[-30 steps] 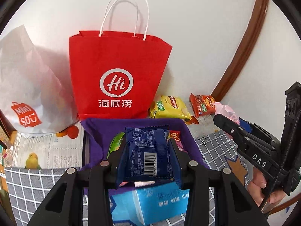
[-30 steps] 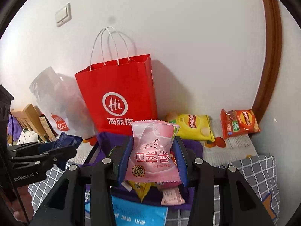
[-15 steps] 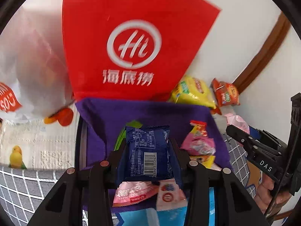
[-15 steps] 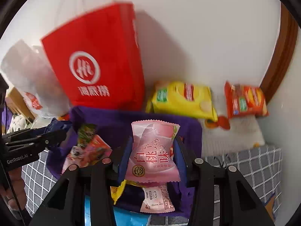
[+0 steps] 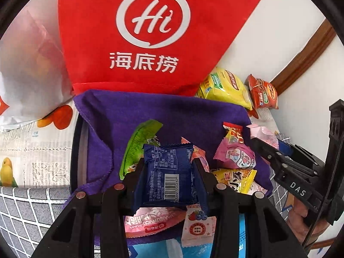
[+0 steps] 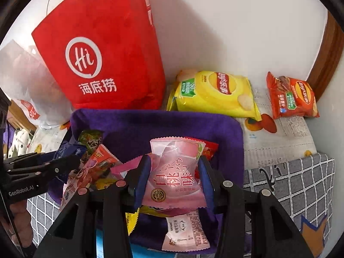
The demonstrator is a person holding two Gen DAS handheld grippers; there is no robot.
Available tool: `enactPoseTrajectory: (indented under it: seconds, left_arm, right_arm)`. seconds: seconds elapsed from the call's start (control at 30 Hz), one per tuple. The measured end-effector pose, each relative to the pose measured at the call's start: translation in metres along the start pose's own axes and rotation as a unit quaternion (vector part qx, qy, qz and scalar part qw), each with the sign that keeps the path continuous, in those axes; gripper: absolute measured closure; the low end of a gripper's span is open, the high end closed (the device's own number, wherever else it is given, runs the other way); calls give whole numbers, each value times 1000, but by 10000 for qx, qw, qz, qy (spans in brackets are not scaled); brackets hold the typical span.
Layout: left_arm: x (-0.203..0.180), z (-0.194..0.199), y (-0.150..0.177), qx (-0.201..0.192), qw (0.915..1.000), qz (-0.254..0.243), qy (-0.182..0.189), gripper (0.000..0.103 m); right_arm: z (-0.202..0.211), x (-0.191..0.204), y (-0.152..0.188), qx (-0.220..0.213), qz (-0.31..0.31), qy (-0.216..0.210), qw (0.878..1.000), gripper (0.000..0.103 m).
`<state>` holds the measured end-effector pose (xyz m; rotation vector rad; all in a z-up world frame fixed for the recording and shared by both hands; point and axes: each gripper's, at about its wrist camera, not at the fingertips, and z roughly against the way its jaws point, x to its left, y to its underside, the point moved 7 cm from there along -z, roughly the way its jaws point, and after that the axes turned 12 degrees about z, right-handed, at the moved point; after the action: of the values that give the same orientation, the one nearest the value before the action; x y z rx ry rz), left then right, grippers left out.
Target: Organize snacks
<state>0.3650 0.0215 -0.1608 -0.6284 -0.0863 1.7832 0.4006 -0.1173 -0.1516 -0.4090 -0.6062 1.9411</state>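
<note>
Left gripper (image 5: 169, 172): clamped on a dark blue snack packet (image 5: 168, 176), pads pressed against both its sides, barcode side facing the camera, packet upright. Hung over a purple-lined tray (image 5: 150, 111), pointed steeply down into it. Right gripper (image 6: 174, 176): clamped likewise on a pink peach-printed packet (image 6: 175, 172), held upright above the same tray, purple cloth (image 6: 154, 124) behind it.

Under and around the blue packet, loose snacks on the cloth: a green wrapper (image 5: 137, 144) just to its left, a pink pouch with a red top (image 5: 234, 152) to its right, a yellow wrapper (image 5: 238, 178) below that pouch, a pink round-labelled packet (image 5: 150, 221) and a small berry-printed sachet (image 5: 197, 223) at the near edge. Seen from the right wrist camera: an orange-and-pink wrapper (image 6: 96, 165) left of the pink packet, a pale pink sachet (image 6: 185, 230) below it.

Behind the tray, against the white wall: a red paper bag (image 5: 154, 32) with a white "Hi" logo, upright, touching the tray's far edge. Left of it, a white plastic bag (image 5: 28, 68). Right of it, a yellow crisp bag (image 6: 215, 94), then an orange-red crisp bag (image 6: 292, 99), both flat on newspaper-print paper (image 6: 279, 137). Grey checked cloth (image 6: 296, 180) on either side of the tray.
</note>
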Motion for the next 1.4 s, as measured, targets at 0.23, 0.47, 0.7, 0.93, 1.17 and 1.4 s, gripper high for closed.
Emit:
enactPoseTrajectory:
  seconds: [0.23,0.47,0.7,0.93,1.17,1.4]
  left_arm:
    - [-3,2,-1,-9,10000,-32,31,63]
    - [-7,9,0,-107,9998,-122,82,60]
    - [-9,31,-5,-330,9993,-100,108,42]
    - [-22,65,1,-566,9978,-351,-47,36]
    - [-26,100,36,-739,9954,-577,-172,31]
    - [-23,141,84,-1214,9902,-649,-249,17]
  right_arm:
    - [0,5,2,46,120,0,9999,57]
    - [12,10,-2,-117,183,29,9998,45]
    - [42,11,-10,-460,162,91,9988,42]
    - [84,23,-12,-708,376,306,9963,42]
    - [130,33,15,-902,343,539,9939,42]
    - [175,50,65,-890,227,636,9937,42]
